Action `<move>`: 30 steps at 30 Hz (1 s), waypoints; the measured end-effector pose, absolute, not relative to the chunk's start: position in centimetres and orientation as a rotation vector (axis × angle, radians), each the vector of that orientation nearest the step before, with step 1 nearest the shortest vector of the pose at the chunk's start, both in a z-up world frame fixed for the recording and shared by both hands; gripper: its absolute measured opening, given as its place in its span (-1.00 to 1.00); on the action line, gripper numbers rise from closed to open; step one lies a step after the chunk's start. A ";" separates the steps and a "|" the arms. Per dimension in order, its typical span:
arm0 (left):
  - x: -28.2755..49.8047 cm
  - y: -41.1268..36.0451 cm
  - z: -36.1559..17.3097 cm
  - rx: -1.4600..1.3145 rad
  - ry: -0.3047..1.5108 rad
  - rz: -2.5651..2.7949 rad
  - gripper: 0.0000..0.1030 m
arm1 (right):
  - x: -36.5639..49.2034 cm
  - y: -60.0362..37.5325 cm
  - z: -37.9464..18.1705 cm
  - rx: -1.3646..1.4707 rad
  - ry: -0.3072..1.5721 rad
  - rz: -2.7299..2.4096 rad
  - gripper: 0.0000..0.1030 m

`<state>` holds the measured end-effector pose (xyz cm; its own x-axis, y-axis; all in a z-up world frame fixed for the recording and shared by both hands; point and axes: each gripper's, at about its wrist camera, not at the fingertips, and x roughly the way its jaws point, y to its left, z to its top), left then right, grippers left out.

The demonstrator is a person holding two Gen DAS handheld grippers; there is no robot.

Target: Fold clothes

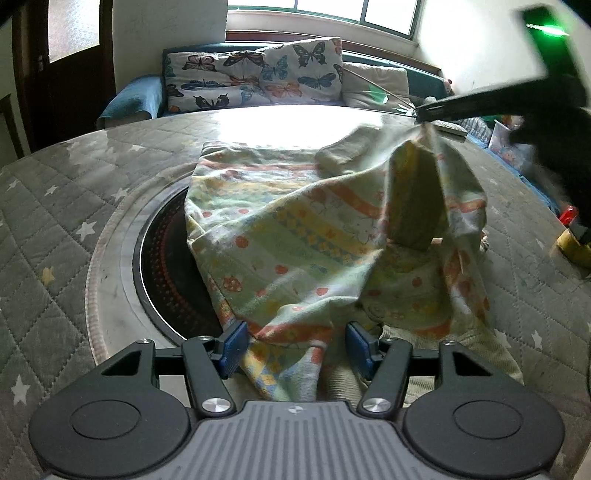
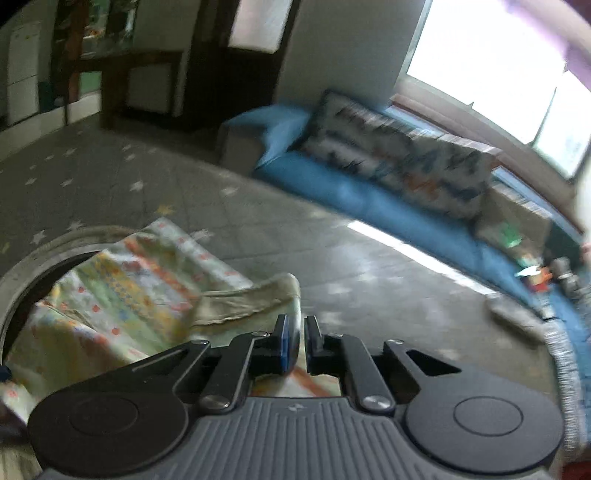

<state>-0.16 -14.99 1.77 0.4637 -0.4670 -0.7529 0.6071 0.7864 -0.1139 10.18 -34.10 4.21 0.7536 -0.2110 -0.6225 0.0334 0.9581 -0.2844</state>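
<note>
Left wrist view shows my right gripper (image 1: 424, 117) clamped on the patterned garment's (image 1: 295, 236) far corner, lifting it off the quilted table (image 1: 74, 221); my left gripper (image 1: 295, 345) straddles the near hem, pads apart. Next, I judge, that corner needs carrying across.

- Daylight is pouring through the wide window (image 1: 354, 11) in front of you, glaring off the table.
- Butterfly-print cushions (image 1: 255, 75) are leaning along the blue sofa (image 2: 354, 195) beneath it.
- A dark wooden door (image 1: 70, 66) is standing to your left.
</note>
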 end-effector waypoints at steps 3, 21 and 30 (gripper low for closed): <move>-0.2 -14.9 1.8 0.179 0.863 -0.665 0.20 | 5.5 -35.3 5.9 -0.256 0.651 -0.196 -0.85; -0.8 -15.2 1.8 0.208 0.866 -0.640 0.28 | 6.8 -39.1 5.6 0.051 0.657 -0.130 -0.13; -0.7 -15.2 1.7 0.209 0.868 -0.644 0.30 | 14.5 -42.8 0.4 0.198 0.807 -0.204 -0.14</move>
<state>-0.68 -15.21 1.72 0.4720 -0.4397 -0.7641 0.6039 0.7927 -0.0831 14.51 -42.76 0.41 0.6740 -0.1052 -0.7312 0.2556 0.9619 0.0973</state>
